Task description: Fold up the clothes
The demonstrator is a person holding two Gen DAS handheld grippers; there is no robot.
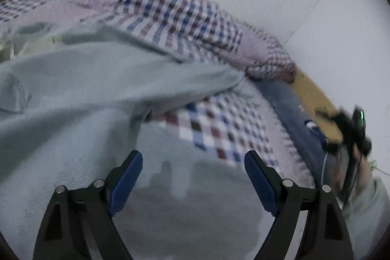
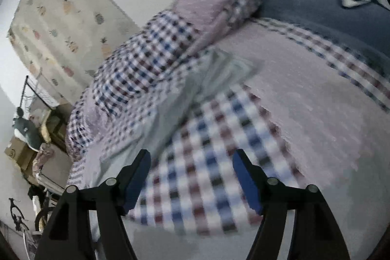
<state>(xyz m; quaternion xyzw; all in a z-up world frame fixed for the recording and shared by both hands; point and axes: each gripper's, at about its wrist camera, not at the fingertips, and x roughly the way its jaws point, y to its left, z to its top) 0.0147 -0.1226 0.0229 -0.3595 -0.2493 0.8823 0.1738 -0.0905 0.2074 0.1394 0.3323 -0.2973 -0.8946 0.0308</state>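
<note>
One pale grey-green garment [image 1: 80, 94] lies rumpled on our checked bedspread [image 2: 202, 162], beside the rolled quilt [image 1: 170, 14]. Our left gripper [image 1: 193, 177] hovers over it, jaws spread, empty; our right gripper [image 2: 191, 174] likewise gapes above the bedspread.

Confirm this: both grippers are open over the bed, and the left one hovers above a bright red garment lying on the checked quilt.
Wrong on the colour. The left wrist view shows the garment is pale grey-green, not red. The rest holds: left gripper and right gripper are open over the checked quilt.
</note>
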